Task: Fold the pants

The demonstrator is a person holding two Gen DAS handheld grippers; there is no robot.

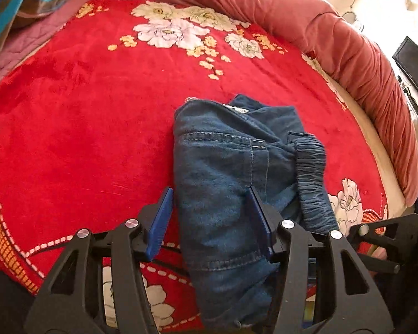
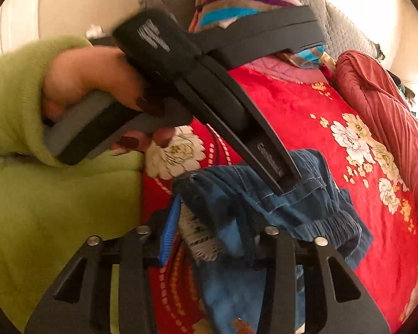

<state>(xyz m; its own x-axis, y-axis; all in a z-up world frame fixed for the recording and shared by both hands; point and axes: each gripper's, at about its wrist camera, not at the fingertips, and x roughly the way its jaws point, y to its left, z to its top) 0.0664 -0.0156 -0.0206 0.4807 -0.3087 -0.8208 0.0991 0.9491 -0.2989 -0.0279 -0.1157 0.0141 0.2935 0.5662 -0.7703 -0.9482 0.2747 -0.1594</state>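
Two grippers are at folded blue jeans on a bed with a red flowered blanket.

The jeans (image 1: 231, 183) lie right of centre in the left wrist frame, on the blanket (image 1: 83, 111). The left gripper (image 1: 209, 211) has its jaws apart around the near edge of the denim; whether the pads press, I cannot tell. In the right wrist frame, the right gripper (image 2: 211, 231) has denim and a white label between its jaws, which seem clamped on it. A hand (image 2: 97, 83) in a green sleeve (image 2: 11, 94) is at upper left.

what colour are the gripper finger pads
Blue ribbed pads, clearest in the left wrist view.
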